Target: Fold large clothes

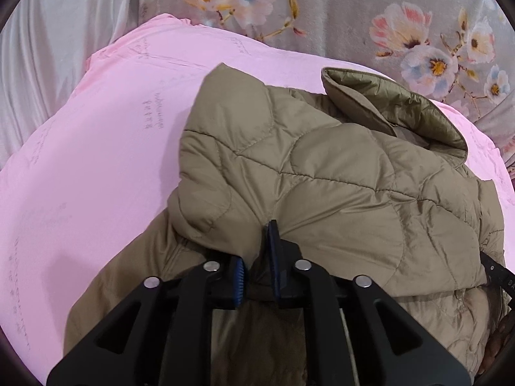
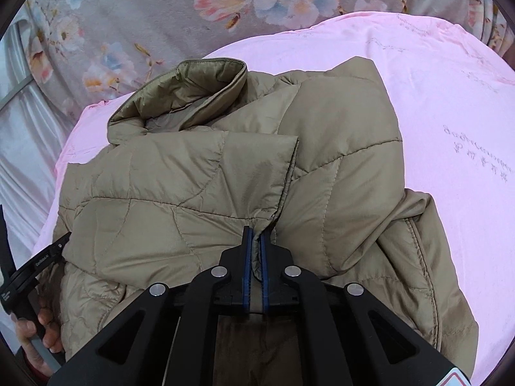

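From the left wrist camera, the quilted tan jacket [image 1: 322, 177] lies on a pink sheet [image 1: 96, 160], with a floral blanket [image 1: 370, 9] beyond it and pale satin fabric [image 1: 48, 48] off to the left. The collar [image 1: 386, 103] stands open at the far right of the garment. The left gripper [image 1: 256, 257] has its jaws pinching a fold of the jacket's near edge, the blue pads [image 1: 239, 276] pressed into the cloth with a thick bunch between them.

From the right wrist camera, the same jacket [image 2: 193, 193] spreads over the pink sheet [image 2: 450, 128], its collar [image 2: 180, 96] at the far left and the floral blanket [image 2: 145, 16] behind. The right gripper [image 2: 256, 244] has its jaws nearly together, pinching a thin edge of the jacket. At the lower left, the person's left hand [image 2: 35, 337] grips the handle of the other tool, just beside the jacket's edge.
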A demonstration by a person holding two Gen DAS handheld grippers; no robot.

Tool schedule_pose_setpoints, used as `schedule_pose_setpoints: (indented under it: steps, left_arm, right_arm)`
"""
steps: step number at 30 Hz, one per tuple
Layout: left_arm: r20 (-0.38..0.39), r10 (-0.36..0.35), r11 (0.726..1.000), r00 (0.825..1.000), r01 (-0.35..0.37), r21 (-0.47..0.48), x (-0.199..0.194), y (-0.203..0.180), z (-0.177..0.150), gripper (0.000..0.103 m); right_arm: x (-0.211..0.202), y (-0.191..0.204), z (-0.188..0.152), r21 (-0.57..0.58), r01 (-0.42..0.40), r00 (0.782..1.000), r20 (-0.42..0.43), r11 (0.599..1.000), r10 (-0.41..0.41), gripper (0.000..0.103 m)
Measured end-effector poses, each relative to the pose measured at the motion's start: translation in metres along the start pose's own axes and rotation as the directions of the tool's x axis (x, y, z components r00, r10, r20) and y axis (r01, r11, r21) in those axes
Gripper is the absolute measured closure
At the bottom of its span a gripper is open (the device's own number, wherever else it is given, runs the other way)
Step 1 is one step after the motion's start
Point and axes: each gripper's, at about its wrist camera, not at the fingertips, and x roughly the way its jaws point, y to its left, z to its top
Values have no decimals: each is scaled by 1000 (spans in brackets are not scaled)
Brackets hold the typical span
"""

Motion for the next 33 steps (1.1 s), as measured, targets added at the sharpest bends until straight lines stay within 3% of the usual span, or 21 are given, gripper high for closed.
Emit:
schedule_pose_setpoints:
  steps: [2,5,9,11,13,15,17,19,20,22,33]
  left_arm:
    - [-13,9,1000,1000,-9,8,-13,3,1,74]
    - [26,16,1000,1000,-17,16,-52,10,12,56]
    - [147,1,999,989,-6,34,-92,-5,54,50]
    - [167,-34,999,985,27,39,-88,-21,75,36]
    - [156,-36,998,987,28,51,-69,-37,87,35]
    - [81,-52,997,995,47,69,-29,-54,88,35]
    - [9,-44,995,999,43,87,9,-63,74,35]
    - [-27,8,992,1000,-4,124,43,-66,48,33]
    - [24,18,989,1000,-22,144,48,-67,33,32]
    - [35,49,985,998,-54,165,48,-72,32,30]
    - [24,74,981,997,-77,175,55,-74,29,28]
  right_arm:
    - [-10,1,4,-4,25,1000,-8,1000,-25,85]
    - [-47,8,15,-17,76,993,90,997,-74,65]
    - [-74,37,44,-63,47,986,160,997,-36,63]
    - [-70,59,59,-92,9,986,166,996,6,63]
    - [-57,78,66,-122,1,988,155,993,18,63]
    - [-36,92,67,-152,15,991,131,988,6,63]
    - [-7,99,58,-186,47,996,85,982,-32,62]
    - [21,96,42,-209,73,997,45,975,-65,59]
    - [28,94,34,-209,55,998,52,976,-45,59]
    - [26,93,34,-204,59,997,56,977,-49,58]
    - [29,90,33,-192,54,998,50,980,-45,56]
